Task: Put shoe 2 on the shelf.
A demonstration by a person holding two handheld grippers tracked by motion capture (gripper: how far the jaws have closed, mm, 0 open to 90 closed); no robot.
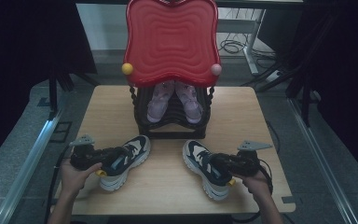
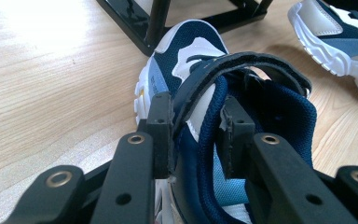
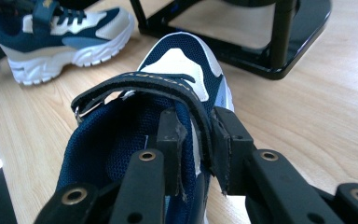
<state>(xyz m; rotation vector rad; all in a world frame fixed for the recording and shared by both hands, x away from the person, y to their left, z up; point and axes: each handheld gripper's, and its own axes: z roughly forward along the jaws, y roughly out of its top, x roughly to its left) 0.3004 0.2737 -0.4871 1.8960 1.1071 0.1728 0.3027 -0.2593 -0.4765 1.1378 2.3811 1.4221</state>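
Two navy-and-white sneakers lie on the wooden table (image 1: 242, 107), toes toward the rack. My left gripper (image 1: 114, 161) is shut on the left sneaker (image 1: 130, 154). In the left gripper view the left gripper (image 2: 196, 140) pinches the side wall of this sneaker (image 2: 186, 51), one jaw outside and one inside the opening. My right gripper (image 1: 218, 165) is shut on the right sneaker (image 1: 198, 156). In the right gripper view the right gripper (image 3: 198, 144) clamps the collar and strap of that sneaker (image 3: 182, 60). Both soles rest on the table.
A black shoe rack (image 1: 172, 130) stands at the table's far middle, with a pair of pink shoes (image 1: 173, 100) inside. A wavy red tray (image 1: 170, 37) tops the rack. The other sneaker (image 2: 335, 32) lies off to the side. The rack's base bar (image 3: 261, 60) is close ahead.
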